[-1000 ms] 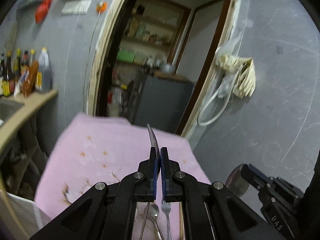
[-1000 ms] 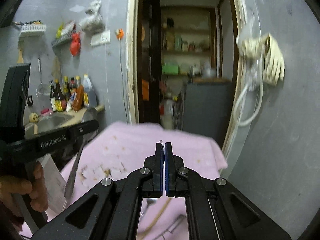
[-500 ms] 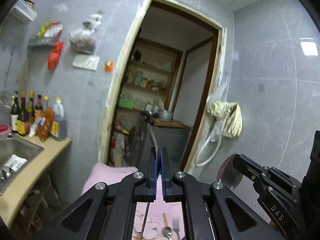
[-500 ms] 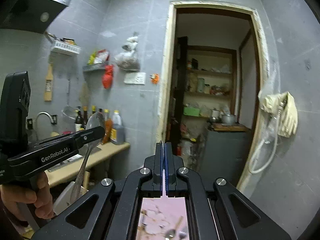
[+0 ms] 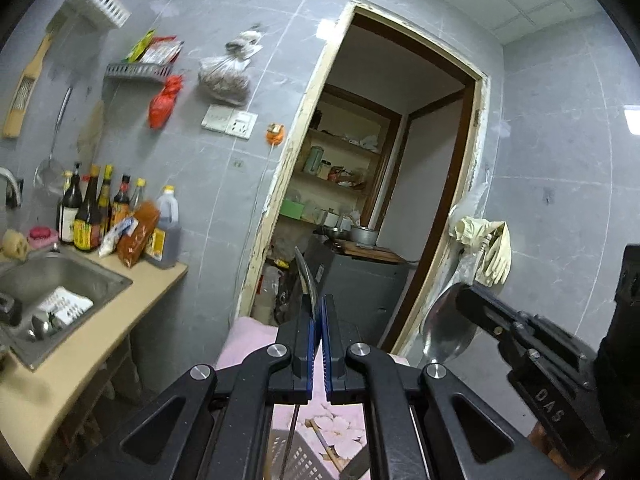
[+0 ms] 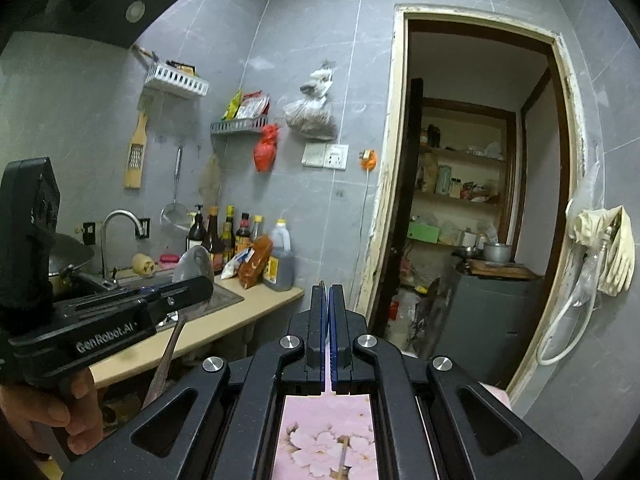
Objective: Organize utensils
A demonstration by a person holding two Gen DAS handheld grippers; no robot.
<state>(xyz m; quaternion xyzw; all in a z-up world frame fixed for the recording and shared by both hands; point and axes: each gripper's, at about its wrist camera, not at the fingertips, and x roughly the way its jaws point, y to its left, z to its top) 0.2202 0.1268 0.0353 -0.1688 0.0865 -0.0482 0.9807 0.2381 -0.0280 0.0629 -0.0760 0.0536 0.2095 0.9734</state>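
Left wrist view: the left gripper (image 5: 318, 312) has its jaws nearly together, pinching a metal spoon (image 5: 306, 276) seen edge-on, the thin rim of its bowl rising just above the fingertips and its slim handle running down between the fingers towards a slotted grey basket (image 5: 298, 462) on the pink floral cloth (image 5: 340, 428) below. To the right, the right gripper (image 5: 466, 300) carries a second spoon (image 5: 448, 328), its broad shiny bowl turned to the camera. A loose utensil with a pale handle lies on the cloth beside the basket.

Both spoons look like stiff, light polished steel, so I judge them slippery between flat pads and apt to swivel. The hold seems to be at the neck, just under the bowl; a pinch further down the flat of the handle would likely keep each from turning when lowered into the basket.

Right wrist view: the right gripper's own jaws (image 6: 328, 300) are drawn close, but the spoon is barely visible here beyond a thin edge at the fingertips. This view instead gives the side of the left gripper (image 6: 200, 284), held by a bare hand (image 6: 52, 412), with its spoon's bowl (image 6: 194, 262) above the fingers and its long handle hanging below, well clear of the cloth. The basket does not show here, only cloth. Sink (image 6: 224, 300), faucet and sauce bottles stand behind.
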